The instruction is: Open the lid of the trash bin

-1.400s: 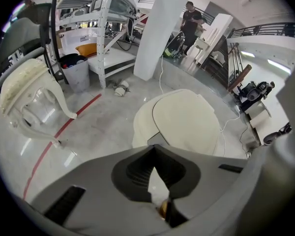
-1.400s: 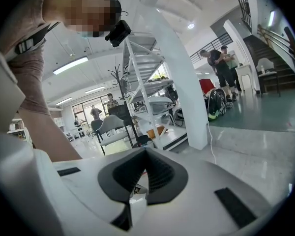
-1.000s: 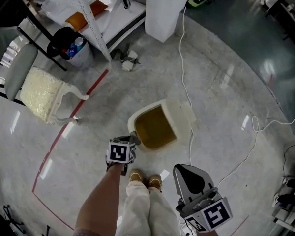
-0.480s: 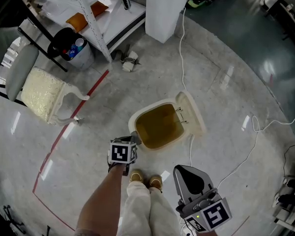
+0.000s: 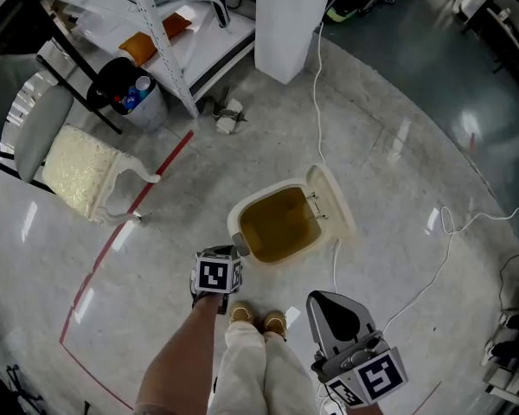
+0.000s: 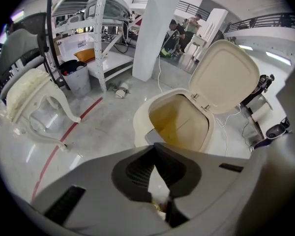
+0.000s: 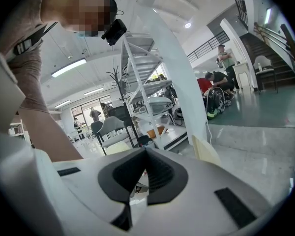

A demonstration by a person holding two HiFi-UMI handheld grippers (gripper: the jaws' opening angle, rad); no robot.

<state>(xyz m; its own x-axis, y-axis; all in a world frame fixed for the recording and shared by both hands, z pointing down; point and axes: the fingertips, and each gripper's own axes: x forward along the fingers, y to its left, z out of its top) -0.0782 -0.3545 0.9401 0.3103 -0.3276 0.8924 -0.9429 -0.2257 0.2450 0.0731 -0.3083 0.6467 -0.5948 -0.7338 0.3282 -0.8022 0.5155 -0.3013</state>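
The cream trash bin (image 5: 242,211) stands on the floor with its yellow-brown inside showing. Its lid (image 5: 333,199) is swung up and leans back on the far-right hinge; in the left gripper view the lid (image 6: 223,75) stands upright behind the bin's rim (image 6: 142,119). My left gripper (image 5: 237,245) hangs at the bin's near-left rim, and its jaws (image 6: 155,146) are shut with nothing between them. My right gripper (image 5: 322,303) is held lower right, apart from the bin, shut and empty (image 7: 145,150). An edge of the lid (image 7: 204,151) shows past it.
A cream ornate chair (image 5: 78,175) and a grey chair (image 5: 22,115) stand at the left. A black bucket with bottles (image 5: 130,89) sits by a white shelf rack (image 5: 169,50). A white pillar (image 5: 290,15), a white cable (image 5: 327,145) and a red floor line (image 5: 121,223) are nearby.
The bin's lid has swung from nearly edge-on above the opening to fully tipped back. Both grippers have hardly moved.
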